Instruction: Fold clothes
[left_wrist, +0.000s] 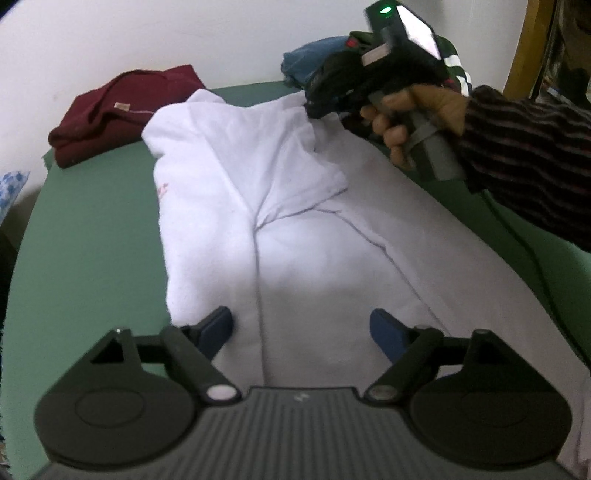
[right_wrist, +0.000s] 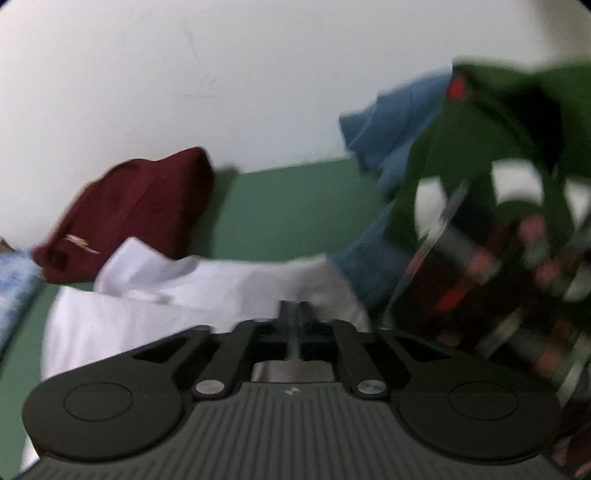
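Observation:
A white garment (left_wrist: 295, 229) lies spread along the green table (left_wrist: 96, 236), partly folded, with a flap laid over its far half. My left gripper (left_wrist: 301, 330) hovers open over the near end, its blue pads apart and holding nothing. At the far right corner of the cloth, my right gripper (left_wrist: 314, 105), held by a hand in a striped sleeve, pinches the white fabric. In the right wrist view the right gripper (right_wrist: 293, 308) is shut with the white garment (right_wrist: 207, 291) caught between its fingers and lifted a little.
A folded maroon garment (left_wrist: 122, 110) sits at the far left by the white wall. A blue garment (left_wrist: 306, 61) and a green patterned one (right_wrist: 491, 184) are piled at the far right. A blue-and-white cloth (left_wrist: 11, 192) lies off the table's left edge.

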